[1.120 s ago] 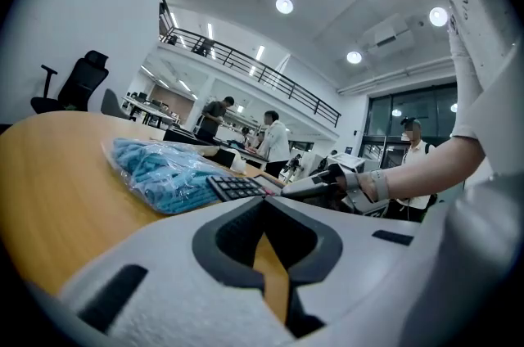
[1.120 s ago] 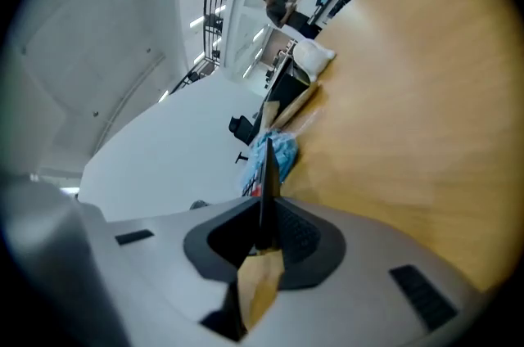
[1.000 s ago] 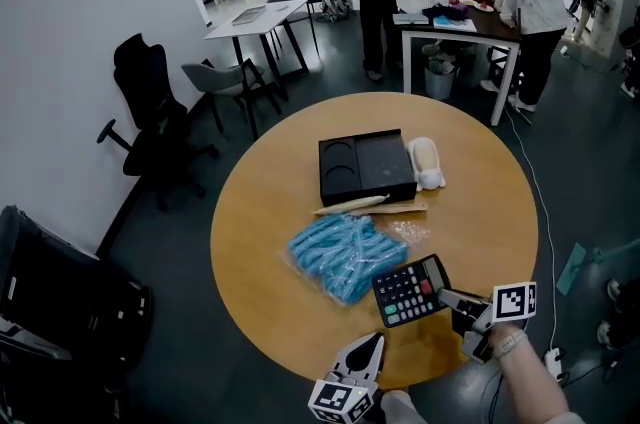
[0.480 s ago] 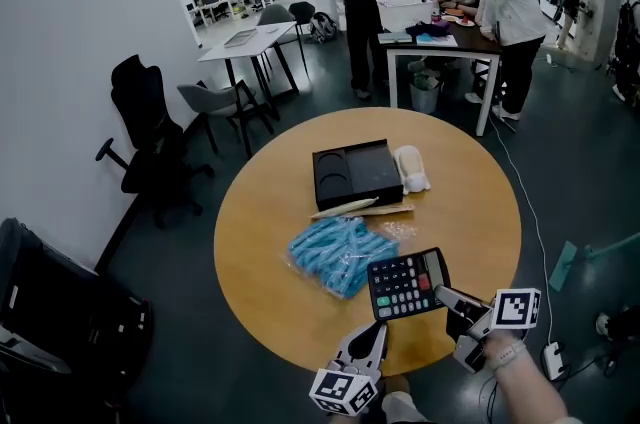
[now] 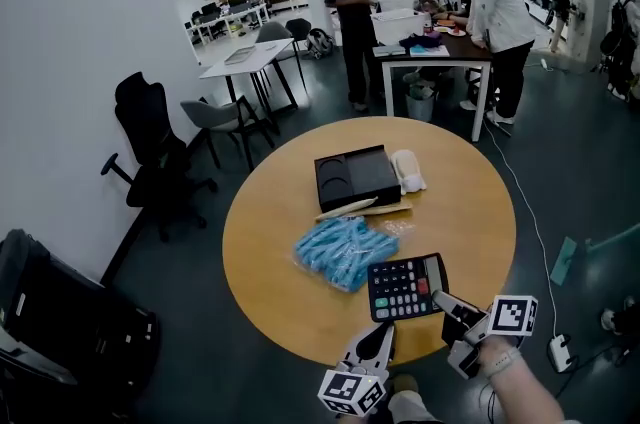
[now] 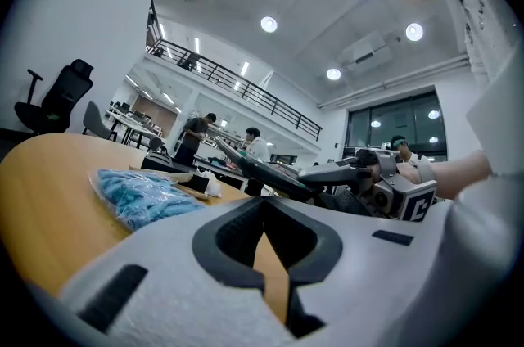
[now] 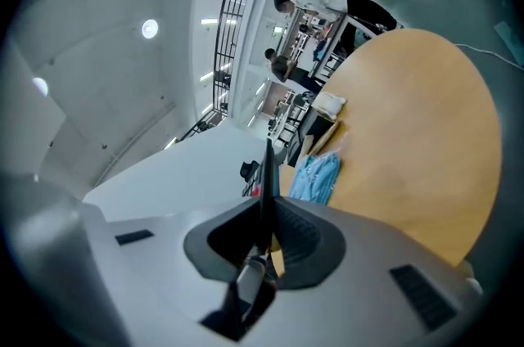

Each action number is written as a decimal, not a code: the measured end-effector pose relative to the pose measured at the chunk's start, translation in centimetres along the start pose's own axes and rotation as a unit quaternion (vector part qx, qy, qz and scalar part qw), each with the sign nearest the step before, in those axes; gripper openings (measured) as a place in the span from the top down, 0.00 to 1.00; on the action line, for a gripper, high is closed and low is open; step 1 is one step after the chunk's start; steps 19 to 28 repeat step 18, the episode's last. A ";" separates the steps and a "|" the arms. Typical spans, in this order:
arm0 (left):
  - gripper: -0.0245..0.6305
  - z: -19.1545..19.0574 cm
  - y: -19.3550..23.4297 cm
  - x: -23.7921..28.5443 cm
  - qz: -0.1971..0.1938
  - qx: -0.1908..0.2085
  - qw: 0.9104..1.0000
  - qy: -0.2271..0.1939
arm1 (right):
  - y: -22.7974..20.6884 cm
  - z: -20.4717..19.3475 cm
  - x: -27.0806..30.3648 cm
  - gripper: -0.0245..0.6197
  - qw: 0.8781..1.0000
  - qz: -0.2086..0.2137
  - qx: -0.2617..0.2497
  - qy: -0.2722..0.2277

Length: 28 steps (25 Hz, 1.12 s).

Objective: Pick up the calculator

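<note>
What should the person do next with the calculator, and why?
Probably lift the calculator a little higher, slowly and level: the right hand-held gripper pinches only one edge, so most of it hangs unsupported, low over the table near the blue bag.

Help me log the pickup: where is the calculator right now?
Head view, lower right: the calculator is clamped by its right end in the right gripper, above the round table's near edge, just right of the blue bag.
</note>
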<state>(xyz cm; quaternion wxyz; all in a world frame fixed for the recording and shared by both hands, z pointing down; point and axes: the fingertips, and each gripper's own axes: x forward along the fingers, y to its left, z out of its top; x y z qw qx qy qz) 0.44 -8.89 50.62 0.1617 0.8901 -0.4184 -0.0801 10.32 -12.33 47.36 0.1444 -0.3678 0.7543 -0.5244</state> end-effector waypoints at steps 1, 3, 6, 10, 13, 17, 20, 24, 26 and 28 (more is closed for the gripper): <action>0.95 0.0 -0.3 -0.2 -0.003 0.001 1.000 0.000 | 0.3 -0.2 -0.1 0.89 1.000 0.002 0.001 -0.004; 0.95 0.0 -0.9 -0.6 -0.008 0.003 1.000 0.003 | 0.4 -0.4 -0.7 0.89 1.000 -0.005 -0.003 -0.012; 0.95 -0.2 -1.6 -1.4 -0.014 0.005 1.000 0.011 | -0.4 -1.1 -1.9 0.89 0.999 -0.044 0.006 -0.018; 0.95 0.1 -2.0 -2.1 -0.019 0.012 1.000 0.012 | -0.2 -1.5 -2.5 0.89 0.999 -0.039 0.009 -0.025; 0.95 0.3 -1.9 -2.6 -0.020 0.017 1.000 0.014 | -0.1 -1.8 -2.4 0.89 0.999 -0.036 0.015 -0.032; 0.95 0.4 -1.8 -2.1 -0.017 0.022 1.000 0.012 | 0.1 -1.2 -2.0 0.89 0.999 -0.023 0.012 -0.038; 0.95 0.4 -1.9 -2.0 -0.016 0.023 1.000 0.011 | 0.3 -1.0 -1.9 0.89 0.999 -0.017 0.011 -0.040; 0.95 0.4 -1.9 -2.0 -0.016 0.023 1.000 0.011 | 0.3 -1.0 -1.9 0.89 0.999 -0.017 0.011 -0.040; 0.95 0.4 -1.9 -2.0 -0.016 0.023 1.000 0.011 | 0.3 -1.0 -1.9 0.89 0.999 -0.017 0.011 -0.040; 0.95 0.4 -1.9 -2.0 -0.016 0.023 1.000 0.011 | 0.3 -1.0 -1.9 0.89 0.999 -0.017 0.011 -0.040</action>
